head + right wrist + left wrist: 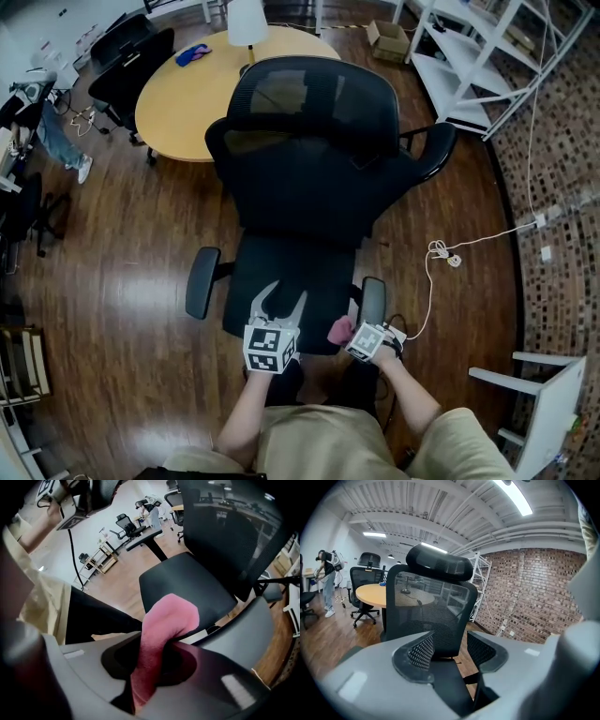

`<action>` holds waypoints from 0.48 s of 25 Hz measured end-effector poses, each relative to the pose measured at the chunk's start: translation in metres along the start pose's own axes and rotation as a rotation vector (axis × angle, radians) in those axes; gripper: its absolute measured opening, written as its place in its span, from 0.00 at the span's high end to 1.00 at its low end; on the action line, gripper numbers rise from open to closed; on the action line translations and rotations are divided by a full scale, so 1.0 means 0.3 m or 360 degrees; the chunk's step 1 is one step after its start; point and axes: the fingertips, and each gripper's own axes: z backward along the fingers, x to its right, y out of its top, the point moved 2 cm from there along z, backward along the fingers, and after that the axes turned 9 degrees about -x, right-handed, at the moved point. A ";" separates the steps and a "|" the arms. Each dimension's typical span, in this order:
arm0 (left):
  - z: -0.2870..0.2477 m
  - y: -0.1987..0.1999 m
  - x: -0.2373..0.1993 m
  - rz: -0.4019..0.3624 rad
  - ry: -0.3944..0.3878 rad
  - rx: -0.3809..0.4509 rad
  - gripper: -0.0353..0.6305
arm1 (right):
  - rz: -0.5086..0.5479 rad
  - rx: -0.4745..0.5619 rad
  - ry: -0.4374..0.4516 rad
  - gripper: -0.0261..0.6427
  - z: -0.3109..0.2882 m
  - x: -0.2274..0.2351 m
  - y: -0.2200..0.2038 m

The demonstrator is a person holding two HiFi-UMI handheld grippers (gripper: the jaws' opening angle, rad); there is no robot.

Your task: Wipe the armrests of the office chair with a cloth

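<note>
The chair [309, 178] faces the person. Left gripper [281, 300] hangs over the seat's front edge, fingers wide apart, empty. Right gripper [354, 330] clamps the cloth [339, 329] in its fingers beside the right armrest [373, 298]; rubbing drag may pull it free.

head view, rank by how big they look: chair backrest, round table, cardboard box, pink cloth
1. chair backrest, though it is nearer the camera
2. round table, partly hidden behind it
3. cardboard box and pink cloth: both small, too alike to rank
</note>
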 end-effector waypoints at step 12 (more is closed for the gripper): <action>-0.120 0.031 0.195 -0.0101 -0.0163 -0.0045 0.65 | 0.0047 -0.0058 0.0051 0.86 -0.017 -0.105 -0.182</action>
